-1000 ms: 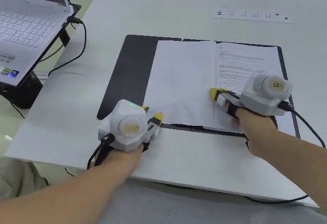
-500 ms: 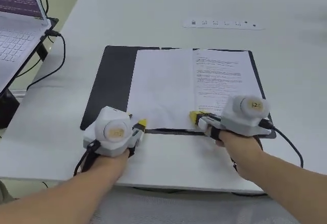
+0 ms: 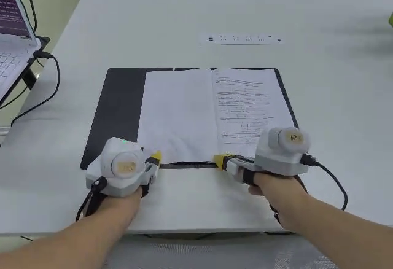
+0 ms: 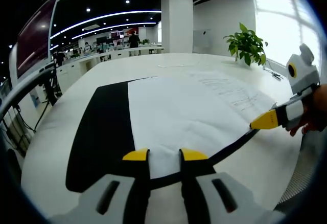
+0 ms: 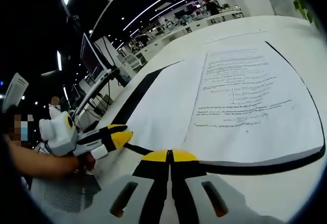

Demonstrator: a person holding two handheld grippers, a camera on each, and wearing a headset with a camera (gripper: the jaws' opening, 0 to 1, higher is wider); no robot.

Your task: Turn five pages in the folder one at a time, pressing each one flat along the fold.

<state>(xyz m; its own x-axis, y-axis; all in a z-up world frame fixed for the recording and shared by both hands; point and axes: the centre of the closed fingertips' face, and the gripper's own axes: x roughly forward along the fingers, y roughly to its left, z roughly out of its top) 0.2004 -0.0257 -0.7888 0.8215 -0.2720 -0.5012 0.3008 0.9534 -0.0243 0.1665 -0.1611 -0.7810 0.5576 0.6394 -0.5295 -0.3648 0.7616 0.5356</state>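
Tabletop (image 3: pixel 184 11) space at the middle is taken up by an open black folder (image 3: pixel 113 109), laid flat, with a blank sheet (image 3: pixel 178 115) on its left and a printed sheet (image 3: pixel 245 106) on its right. At the folder's near edge, the left gripper (image 3: pixel 153 157) is held with jaws narrowly parted and nothing between them. The right gripper (image 3: pixel 220 159) is held there with jaws pressed together.

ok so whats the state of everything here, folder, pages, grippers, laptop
folder: open, lying flat
blank page: flat, left of the fold
printed page: flat, right of the fold
left gripper: open, jaws slightly apart at the blank page's near edge
right gripper: shut, at the folder's near edge
laptop: open, screen lit
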